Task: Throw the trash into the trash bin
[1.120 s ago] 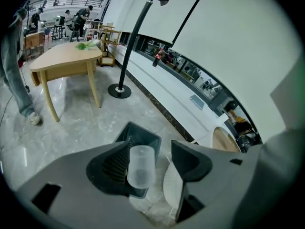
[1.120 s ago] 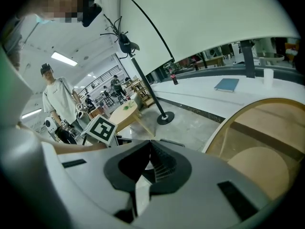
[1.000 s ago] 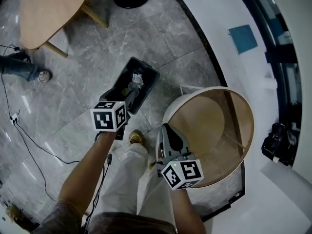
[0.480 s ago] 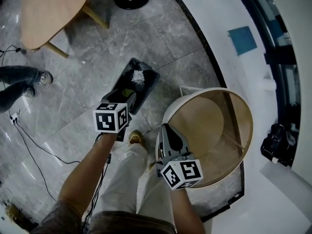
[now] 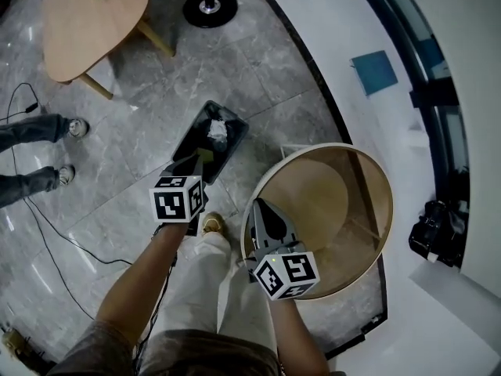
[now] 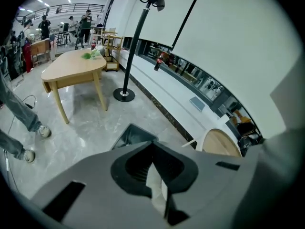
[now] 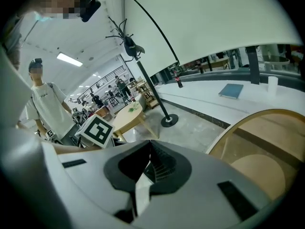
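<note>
- While its jaws are pressed together on nothing, the left gripper points down at the near rim of the black trash bin.
- Crumpled white paper trash lies inside the bin, just beyond that gripper's tips and apart from them.
- Jaws likewise closed and empty, the right gripper hangs over the near edge of the round wooden table.

The trash bin is black, and the crumpled trash inside it is white. Around the bin, the floor is grey marble with pale veins. Beyond the bin is a light wooden desk. Right of the bin are a tub, white outside and tan inside, and a teal book.
</note>
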Demonstrator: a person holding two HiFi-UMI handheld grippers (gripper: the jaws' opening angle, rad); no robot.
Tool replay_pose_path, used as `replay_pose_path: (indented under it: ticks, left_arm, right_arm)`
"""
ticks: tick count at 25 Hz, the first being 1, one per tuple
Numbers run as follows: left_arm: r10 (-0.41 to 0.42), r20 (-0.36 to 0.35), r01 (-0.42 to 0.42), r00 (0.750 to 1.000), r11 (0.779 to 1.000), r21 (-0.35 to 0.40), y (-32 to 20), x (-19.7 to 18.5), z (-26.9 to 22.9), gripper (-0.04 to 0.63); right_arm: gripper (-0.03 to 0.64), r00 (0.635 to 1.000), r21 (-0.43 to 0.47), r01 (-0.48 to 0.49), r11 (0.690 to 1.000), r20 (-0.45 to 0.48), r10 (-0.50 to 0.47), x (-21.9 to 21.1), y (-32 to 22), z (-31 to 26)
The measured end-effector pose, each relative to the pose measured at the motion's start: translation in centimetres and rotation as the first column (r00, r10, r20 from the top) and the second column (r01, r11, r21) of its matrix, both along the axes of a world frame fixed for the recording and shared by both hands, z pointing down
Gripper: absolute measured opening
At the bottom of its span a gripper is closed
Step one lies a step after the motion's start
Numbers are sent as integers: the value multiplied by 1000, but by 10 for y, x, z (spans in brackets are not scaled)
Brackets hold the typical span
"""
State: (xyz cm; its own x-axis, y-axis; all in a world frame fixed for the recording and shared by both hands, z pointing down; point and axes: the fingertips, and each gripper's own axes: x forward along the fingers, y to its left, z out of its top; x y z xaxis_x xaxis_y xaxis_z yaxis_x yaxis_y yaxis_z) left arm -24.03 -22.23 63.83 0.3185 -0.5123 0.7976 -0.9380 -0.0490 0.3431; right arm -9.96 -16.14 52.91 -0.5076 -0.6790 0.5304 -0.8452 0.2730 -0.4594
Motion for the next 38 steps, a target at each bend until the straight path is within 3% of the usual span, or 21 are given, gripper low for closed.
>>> replay_pose_path:
  ticks: [11, 20, 29, 38]
  left_arm:
    - [21, -55, -19, 998, 999, 39, 35, 17, -107, 18]
    - [145, -116, -125, 983, 979, 163, 80, 56, -250, 18]
    - [302, -79, -251, 950, 888, 385, 119, 108, -388, 18]
    - [410, -25, -327, 912, 762, 558, 183, 148, -473, 18]
  right_arm:
    - [18, 995, 20, 95, 995, 32, -95, 13, 14, -80]
    - [18, 991, 109, 117, 987, 56, -123, 34, 35, -193]
    - [18, 982, 229, 157, 961, 68, -177, 53, 74, -290]
    - [18, 982, 337, 154, 929, 54, -183, 81, 133, -357]
